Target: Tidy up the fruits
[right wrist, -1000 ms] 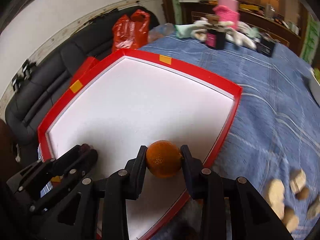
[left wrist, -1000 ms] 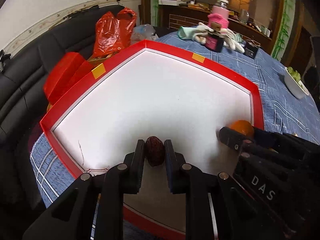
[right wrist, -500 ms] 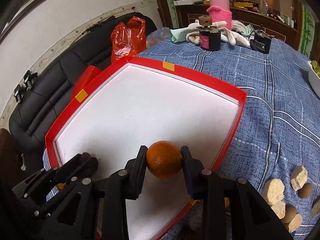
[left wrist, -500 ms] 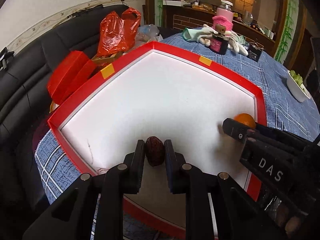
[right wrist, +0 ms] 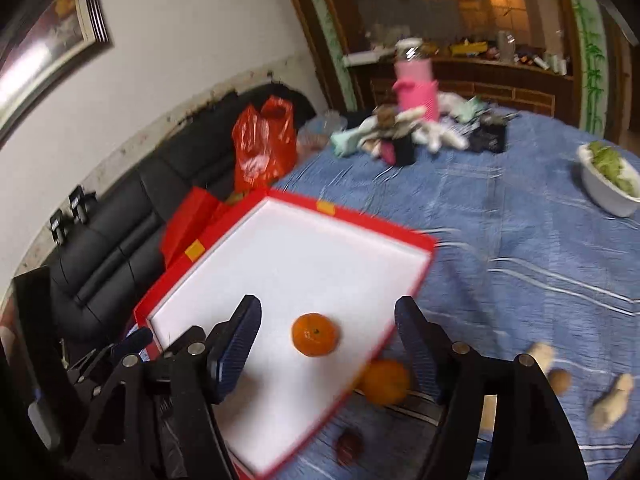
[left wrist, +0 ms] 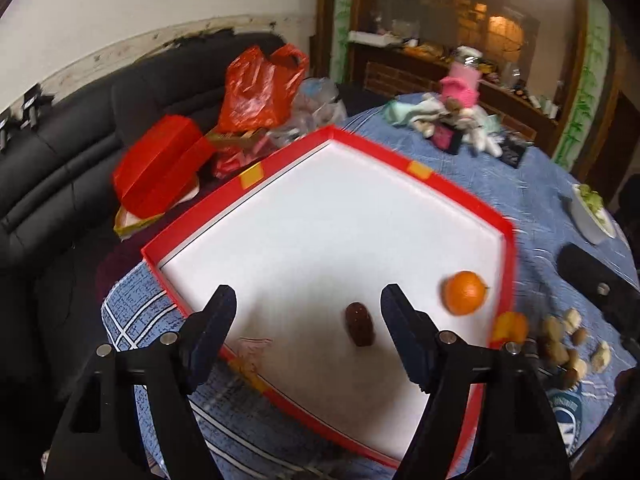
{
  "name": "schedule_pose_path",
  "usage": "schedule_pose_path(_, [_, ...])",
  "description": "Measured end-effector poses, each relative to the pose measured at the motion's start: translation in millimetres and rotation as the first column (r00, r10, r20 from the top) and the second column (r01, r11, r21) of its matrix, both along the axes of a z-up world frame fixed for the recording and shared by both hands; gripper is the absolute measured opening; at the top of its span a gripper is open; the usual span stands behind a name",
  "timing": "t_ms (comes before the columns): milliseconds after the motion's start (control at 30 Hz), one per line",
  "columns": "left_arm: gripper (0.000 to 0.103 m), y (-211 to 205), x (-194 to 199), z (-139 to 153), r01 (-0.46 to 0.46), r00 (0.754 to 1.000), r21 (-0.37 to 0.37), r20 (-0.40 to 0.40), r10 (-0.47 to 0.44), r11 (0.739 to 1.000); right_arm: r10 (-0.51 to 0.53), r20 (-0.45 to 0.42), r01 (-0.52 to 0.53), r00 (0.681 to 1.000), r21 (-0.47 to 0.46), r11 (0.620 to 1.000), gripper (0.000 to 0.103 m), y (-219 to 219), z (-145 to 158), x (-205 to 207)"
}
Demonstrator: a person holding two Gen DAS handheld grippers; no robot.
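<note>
Where snacks (left wrist: 568, 340) crowd tablecloth (right wrist: 520, 240)

Both wrist views look steeply down, sharing the red tray (left wrist: 506, 248).

A blue checked cloth (right wrist: 520, 248) covers the bench. At its far side a pink cylindrical container (right wrist: 416, 88) stands among a heap of pale crumpled cloths (right wrist: 400, 132) and a small black box (left wrist: 514, 152). A white bowl of green pieces (right wrist: 608, 184) sits near the right edge. Beyond the bench, an orange-red plastic bag (left wrist: 260, 88) and a red folded cardboard box (left wrist: 160, 168) rest on a black leather sofa (left wrist: 60, 152). A dark-framed picture (right wrist: 48, 40) hangs on the white wall.
</note>
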State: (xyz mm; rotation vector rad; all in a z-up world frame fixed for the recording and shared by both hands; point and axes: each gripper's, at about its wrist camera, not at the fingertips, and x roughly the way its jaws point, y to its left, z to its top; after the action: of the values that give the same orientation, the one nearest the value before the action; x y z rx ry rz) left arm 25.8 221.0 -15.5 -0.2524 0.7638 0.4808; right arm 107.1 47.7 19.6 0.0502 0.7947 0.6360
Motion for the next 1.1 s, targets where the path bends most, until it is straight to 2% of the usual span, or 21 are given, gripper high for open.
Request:
schedule_pose_path(100, [0.075,-22,-13,12,0.071,0.993,0.031,0.09,-0.074,0.997,-0.063,0.045,0.062,0.997,0.018,0.998,0.073,-47,9,-13])
schedule_pose_path(200, [0.075,-57,-25,18,0.214,0.963,0.071,0.15,-0.222,0.974,-0.158,0.05,0.157,0.986,0.026,0.987,0.073,-101,7,-24])
schedule_pose_path(233, [0.075,-75,-28,16,0.28,0.945,0.088,0.149,-0.29,0.956,-0.187,0.041,0.186,0.982,0.026,0.982,0.074,-119,4,-27])
schedule_pose_path(333, [0.075,-110,-34,9,0.403,0.901,0.108,0.126,-0.415,0.909,-0.238,0.021,0.238,0.971,-0.008,0.971,0.073,-155,-9,-42])
schedule_pose_path(400, [0.075,-127,-33,0,0.464,0.876,0.109,0.09,-0.473,0.879,-0.247,0.019,0.247,0.969,-0.031,0.968,0.073,-170,-16,-53])
schedule_pose_path(433, [0.075,-133,-31,-5,0.477,0.872,0.106,0.069,-0.485,0.873,-0.245,0.018,0.246,0.969,-0.042,0.968,0.072,-173,-20,-57])
schedule_pose_path(533, [0.075,-138,-24,-16,0.49,0.87,0.059,0.029,-0.492,0.87,-0.22,-0.001,0.219,0.976,-0.081,0.972,0.067,-172,-32,-63])
schedule_pose_path(733, [0.073,-125,-23,-27,0.449,0.894,-0.016,0.01,-0.449,0.894,-0.138,-0.034,0.134,0.99,-0.106,0.985,0.058,-146,-45,-58])
schedule_pose_path(800, [0.068,-126,-28,-30,0.455,0.89,-0.024,0.007,-0.455,0.89,-0.113,-0.032,0.109,0.993,-0.1,0.989,0.056,-138,-45,-58])
schedule_pose_path(967, [0.068,-125,-34,-30,0.46,0.888,-0.021,0.026,-0.46,0.888,-0.034,-0.005,0.033,0.999,-0.117,0.993,0.054,-110,-37,-54])
schedule_pose_path(1100, [0.068,-123,-46,-22,0.46,0.886,-0.018,0.074,-0.458,0.888,0.069,0.027,-0.064,0.997,-0.16,0.985,0.054,-77,-26,-39])
